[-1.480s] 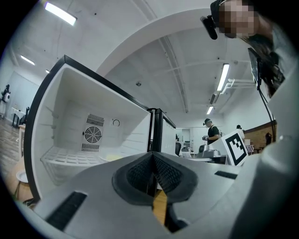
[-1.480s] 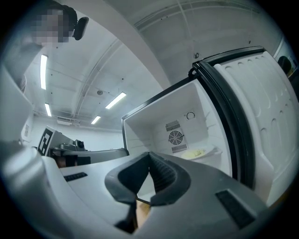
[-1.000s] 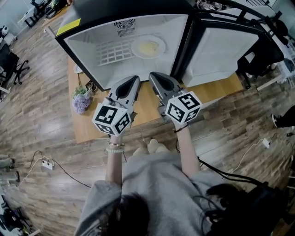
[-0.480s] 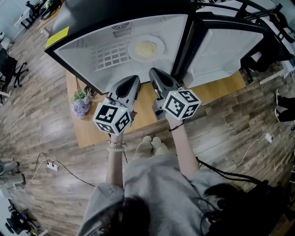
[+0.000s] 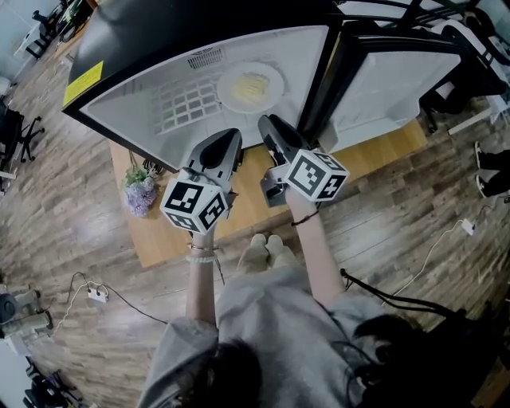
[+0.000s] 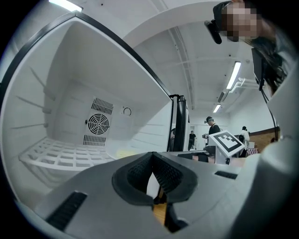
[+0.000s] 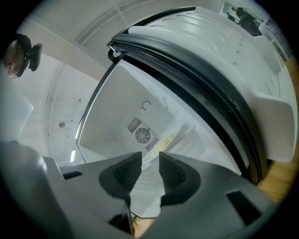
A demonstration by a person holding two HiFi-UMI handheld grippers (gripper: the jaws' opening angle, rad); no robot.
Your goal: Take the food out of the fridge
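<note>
A black-shelled fridge (image 5: pixel 199 24) with a smooth white lining is seen standing open on a pale wooden table (image 5: pixel 155 235), its door (image 5: pixel 382 88) swung out to the right. Inside, toward the far wall, pale yellow food (image 5: pixel 250 86) is carried on a round white plate (image 5: pixel 227 88), which is set on a white grid shelf (image 5: pixel 187 100). A round slatted fan vent (image 6: pixel 98 123) is fitted in the back wall. A small bunch of purple flowers (image 5: pixel 141 191) is placed at the table's left end. The floor (image 5: pixel 72 199) is laid in grey-brown wood planks crossed by cables, with a power strip (image 5: pixel 97 293) at the near left. Both grippers are held out level, side by side before the opening and apart from the plate. The ribbed dark pads of the left gripper (image 5: pixel 231 135) are brought together at their tips, with nothing held. The jaws of the right gripper (image 5: pixel 269 121) have just been opening and are parted by a moderate gap, with nothing between them. This gripper is held rolled to one side.
</note>
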